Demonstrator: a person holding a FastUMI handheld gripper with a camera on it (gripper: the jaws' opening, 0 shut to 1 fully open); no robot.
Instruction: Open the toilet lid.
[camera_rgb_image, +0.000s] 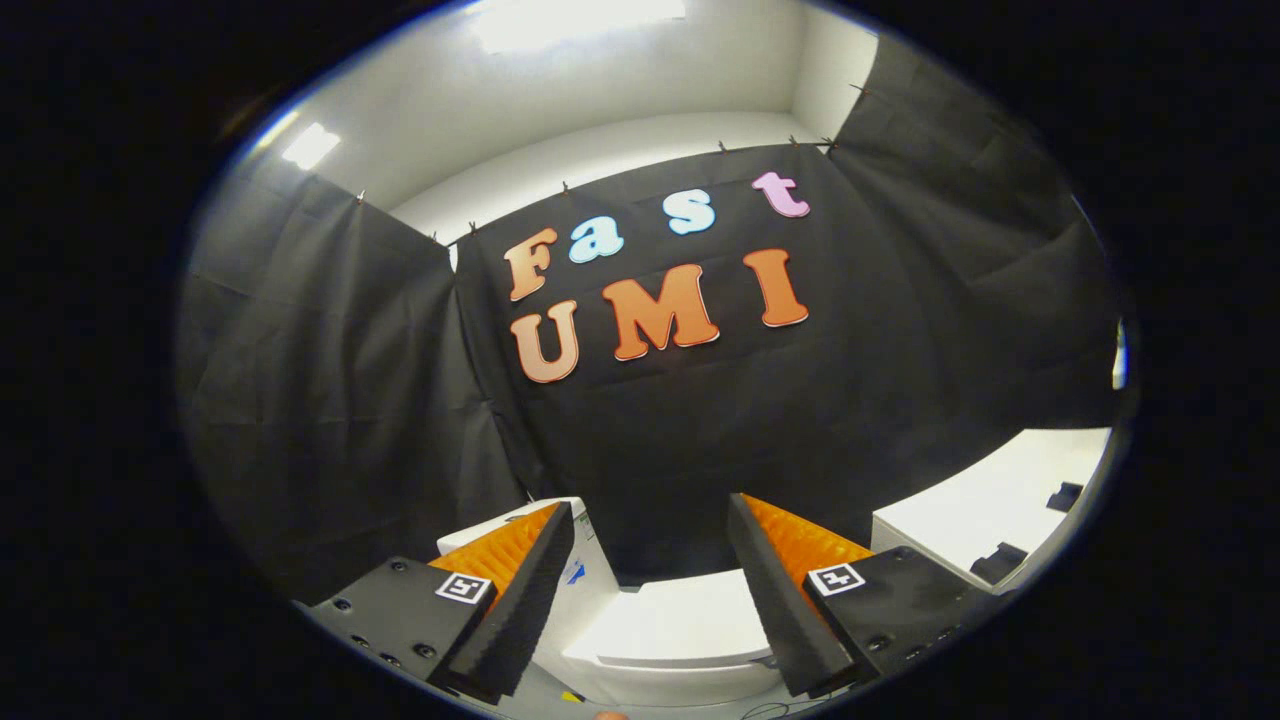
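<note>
- White glossy toilet lid lies low between the two fingers of the tongs, just ahead of them and closed flat.
- Tongs stand wide apart — gripping nothing.
- Black cloth wall hangs beyond; a white box-like surface sits to the right.

surface: white counter | on it: two dark blocks
</note>
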